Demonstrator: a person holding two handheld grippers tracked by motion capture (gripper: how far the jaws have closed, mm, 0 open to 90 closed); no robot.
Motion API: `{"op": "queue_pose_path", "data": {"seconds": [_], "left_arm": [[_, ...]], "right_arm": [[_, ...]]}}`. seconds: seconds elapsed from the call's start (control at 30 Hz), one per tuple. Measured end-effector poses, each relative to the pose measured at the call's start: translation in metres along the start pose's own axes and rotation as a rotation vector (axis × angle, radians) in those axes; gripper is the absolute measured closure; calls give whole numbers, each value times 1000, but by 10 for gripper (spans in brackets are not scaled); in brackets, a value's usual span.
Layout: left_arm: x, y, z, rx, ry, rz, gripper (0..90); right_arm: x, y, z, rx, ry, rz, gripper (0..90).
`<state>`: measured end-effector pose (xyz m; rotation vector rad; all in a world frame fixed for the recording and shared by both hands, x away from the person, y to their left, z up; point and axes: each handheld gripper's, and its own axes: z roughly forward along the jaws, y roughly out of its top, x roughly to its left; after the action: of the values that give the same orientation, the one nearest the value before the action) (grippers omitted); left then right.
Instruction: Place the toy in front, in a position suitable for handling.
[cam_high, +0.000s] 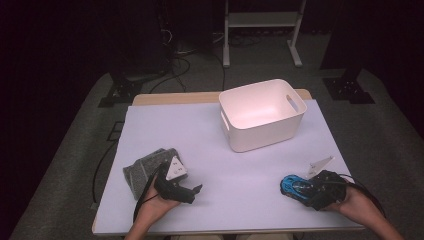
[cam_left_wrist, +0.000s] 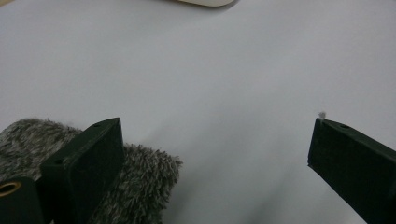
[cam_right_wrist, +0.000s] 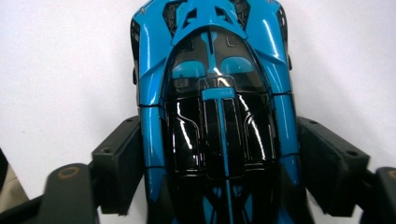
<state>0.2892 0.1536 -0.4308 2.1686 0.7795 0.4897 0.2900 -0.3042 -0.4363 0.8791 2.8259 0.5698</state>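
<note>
Right gripper view: we find the blue and black toy car (cam_right_wrist: 217, 116) lying lengthwise between the two black jaws of the right gripper (cam_right_wrist: 217, 172), its nose pointing away from the camera. Each jaw stands close against one flank of the car at about mid-body; the left jaw appears to meet the side, and the right jaw sits at the other side, but we cannot tell whether the pads are pressing. The jaws stand wide, about the width of the car.

High view: we place the toy car (cam_high: 291, 186) on the white worktop (cam_high: 240, 165) near its front right corner, with the right gripper (cam_high: 306, 189) behind it in the person's right hand (cam_high: 357, 202). A grey three-cornered plate shows just beyond that gripper.

The left gripper (cam_high: 192, 191) rests at the front left of the worktop in the left hand (cam_high: 152, 205), well apart from the car. In the left gripper view its jaws are spread wide with bare worktop between them. A grey furry cloth (cam_left_wrist: 135, 182) lies just beside the left-hand jaw and partly behind it; in the high view the cloth (cam_high: 142, 170) sits beside the gripper.

A white plastic bin (cam_high: 262, 115) with cut-out handles stands upright at the far centre of the worktop, well apart from both grippers.
</note>
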Motion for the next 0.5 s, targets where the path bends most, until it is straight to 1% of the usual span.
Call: {"op": "queue_pose_path", "data": {"seconds": [0.1,0.17,0.27,0.37,0.5], "left_arm": [[0,0,0,-1,2,3,32],[1,0,-1,-8,5,-4,32],[2,0,-2,-11,7,-3,32],[1,1,-2,-21,7,0,33],[0,1,-3,-23,10,0,33]], "right_arm": [[1,3,-1,21,0,-11,240],[1,4,-1,24,3,-20,243],[0,4,-2,22,11,-21,246],[0,4,-4,24,7,-47,248],[0,3,-5,29,2,-61,250]]}}
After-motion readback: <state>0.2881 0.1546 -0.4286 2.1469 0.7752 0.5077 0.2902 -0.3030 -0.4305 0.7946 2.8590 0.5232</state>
